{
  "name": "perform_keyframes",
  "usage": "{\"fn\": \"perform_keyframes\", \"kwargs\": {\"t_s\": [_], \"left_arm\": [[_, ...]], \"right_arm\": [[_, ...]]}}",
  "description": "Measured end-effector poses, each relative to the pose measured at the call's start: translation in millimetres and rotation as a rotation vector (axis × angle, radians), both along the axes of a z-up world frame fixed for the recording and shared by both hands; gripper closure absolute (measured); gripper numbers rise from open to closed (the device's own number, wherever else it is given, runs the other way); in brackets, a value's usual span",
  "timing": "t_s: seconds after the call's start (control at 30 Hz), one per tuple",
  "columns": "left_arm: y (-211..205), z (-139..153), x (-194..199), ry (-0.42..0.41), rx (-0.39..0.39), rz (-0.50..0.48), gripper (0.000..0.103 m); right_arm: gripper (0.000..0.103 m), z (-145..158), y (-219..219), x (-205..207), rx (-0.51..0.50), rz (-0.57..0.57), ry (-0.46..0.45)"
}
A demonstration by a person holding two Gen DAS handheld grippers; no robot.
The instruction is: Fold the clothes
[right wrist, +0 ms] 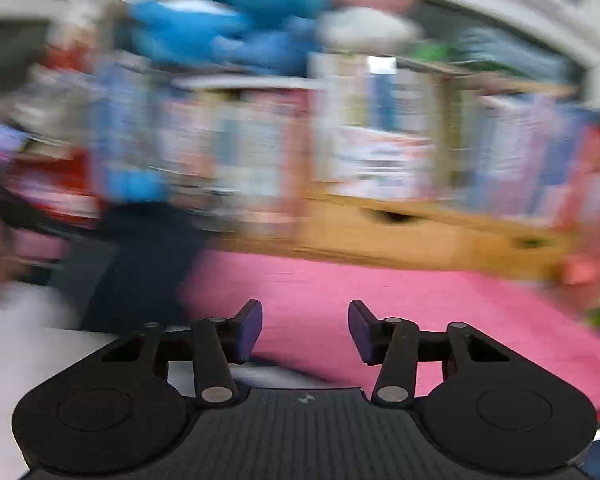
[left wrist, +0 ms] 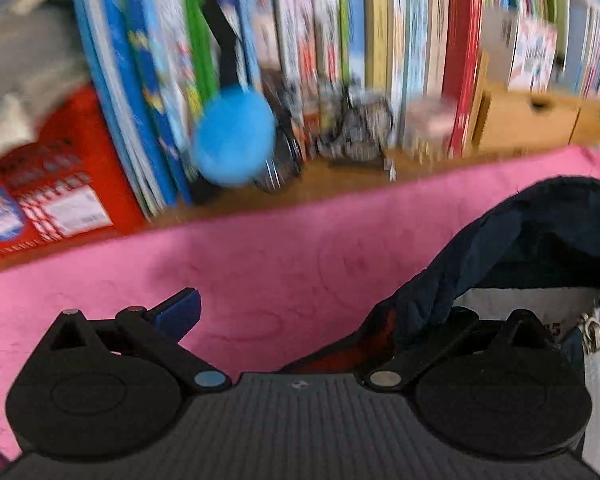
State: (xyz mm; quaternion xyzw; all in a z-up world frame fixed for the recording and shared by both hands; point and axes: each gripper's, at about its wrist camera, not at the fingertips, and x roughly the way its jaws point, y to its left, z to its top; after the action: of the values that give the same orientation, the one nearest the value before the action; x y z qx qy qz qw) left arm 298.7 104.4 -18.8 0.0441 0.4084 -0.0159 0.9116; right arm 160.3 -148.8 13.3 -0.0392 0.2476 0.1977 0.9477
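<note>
A dark navy garment [left wrist: 532, 240] with a white lining and a zipper lies on the pink cloth [left wrist: 260, 264] at the right of the left wrist view. My left gripper [left wrist: 300, 316] is open; the garment drapes over its right finger, and the left finger [left wrist: 180, 312] is bare. In the blurred right wrist view the navy garment [right wrist: 140, 264] lies at the left, with white fabric below it. My right gripper [right wrist: 305, 326] is open and empty above the pink cloth [right wrist: 380, 292].
A row of upright books [left wrist: 340, 40] stands behind the pink cloth. A blue ball-like object [left wrist: 234, 136], a red box [left wrist: 52, 184] and a small wooden drawer unit [left wrist: 532, 120] sit along that back edge. The drawer unit also shows in the right wrist view [right wrist: 420, 232].
</note>
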Motion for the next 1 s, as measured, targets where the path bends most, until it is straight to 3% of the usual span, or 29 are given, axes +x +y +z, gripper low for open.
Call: {"fn": "perform_keyframes", "kwargs": {"t_s": [0.07,0.13,0.27,0.3,0.4,0.53,0.63,0.7,0.8,0.9,1.0], "left_arm": [[2,-6,5,0.035,-0.01,-0.009,0.0],[8,-6,5,0.049,-0.037,-0.015,0.0],[27,10,14,0.141,-0.092,-0.032,0.0],[32,14,15,0.172,-0.127,-0.029,0.0],[43,29,16,0.22,-0.24,-0.041,0.0],[41,40,9,0.24,-0.356,-0.092,0.0],[47,41,9,0.256,-0.455,-0.101,0.0],[47,39,13,0.255,-0.425,-0.053,0.0],[50,39,14,0.215,-0.381,0.022,0.0],[56,50,-4,0.109,-0.358,0.025,0.0],[52,66,-43,-0.053,-0.217,0.033,0.0]], "right_arm": [[0.066,-5,23,-2,0.03,0.155,0.103],[0.067,-20,51,4,-0.047,0.202,0.138],[0.08,-46,78,52,-0.111,0.085,0.17],[0.086,-49,81,66,-0.137,0.051,0.14],[0.091,-56,88,99,-0.192,-0.019,0.078],[0.09,-61,85,126,-0.153,-0.069,0.103],[0.07,-48,60,118,0.029,-0.068,0.142],[0.068,-35,42,99,0.145,-0.031,0.134],[0.068,-15,36,51,0.146,0.123,0.07],[0.068,-24,59,7,0.026,0.344,0.136],[0.069,-50,91,-9,-0.117,0.402,0.137]]}}
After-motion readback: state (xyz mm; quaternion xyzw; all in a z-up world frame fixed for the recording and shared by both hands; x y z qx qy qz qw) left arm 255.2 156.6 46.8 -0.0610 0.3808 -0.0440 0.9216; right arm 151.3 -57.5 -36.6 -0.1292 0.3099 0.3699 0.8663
